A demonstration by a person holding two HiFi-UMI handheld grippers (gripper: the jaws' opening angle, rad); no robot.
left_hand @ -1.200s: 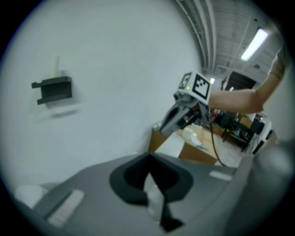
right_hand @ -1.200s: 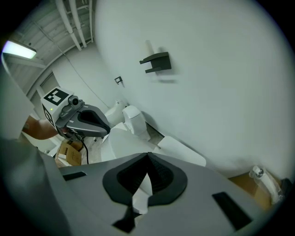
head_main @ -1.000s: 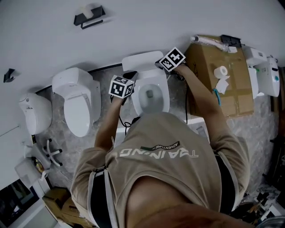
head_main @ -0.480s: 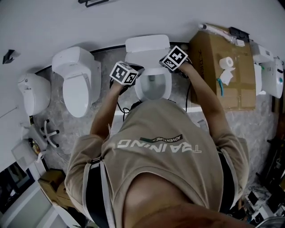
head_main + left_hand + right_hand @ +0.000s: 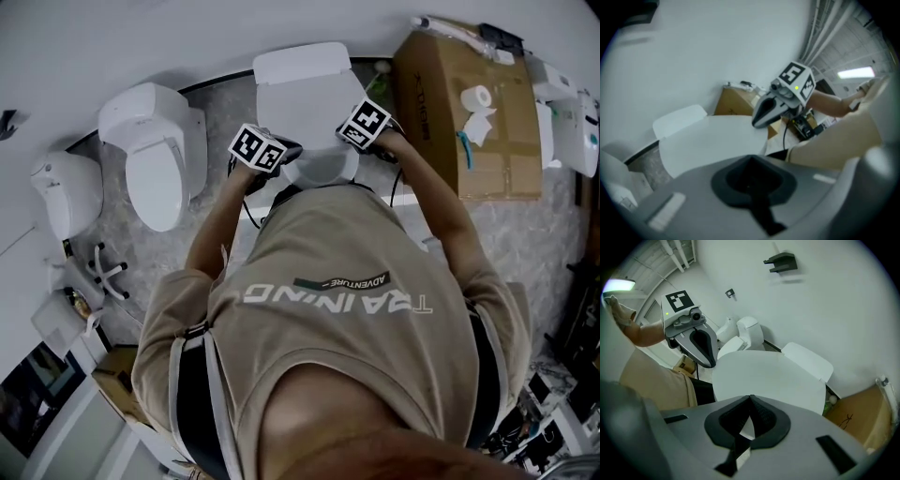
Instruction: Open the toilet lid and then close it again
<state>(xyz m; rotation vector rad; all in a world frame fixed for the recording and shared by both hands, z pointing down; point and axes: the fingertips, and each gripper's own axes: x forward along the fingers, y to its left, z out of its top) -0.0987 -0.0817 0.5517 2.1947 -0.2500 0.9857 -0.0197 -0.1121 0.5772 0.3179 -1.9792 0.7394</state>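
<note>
White wall (image 5: 141,37), row of toilets (image 5: 155,155).
Left gripper (image 5: 286,152) and right gripper (image 5: 343,141), both closed and empty, flank the toilet lid's (image 5: 305,127) front edge.

Head view overhead; gripper views close, opposed, share toilet lid (image 5: 768,376).

The plain white, rounded toilet lid (image 5: 773,376) is lowered, lying almost flat.

A cardboard box (image 5: 450,122) stands just beside the middle toilet (image 5: 300,80) on its right, leaving little room there. On its left, bare floor (image 5: 228,111) lies open before a neighbouring toilet (image 5: 155,169).
</note>
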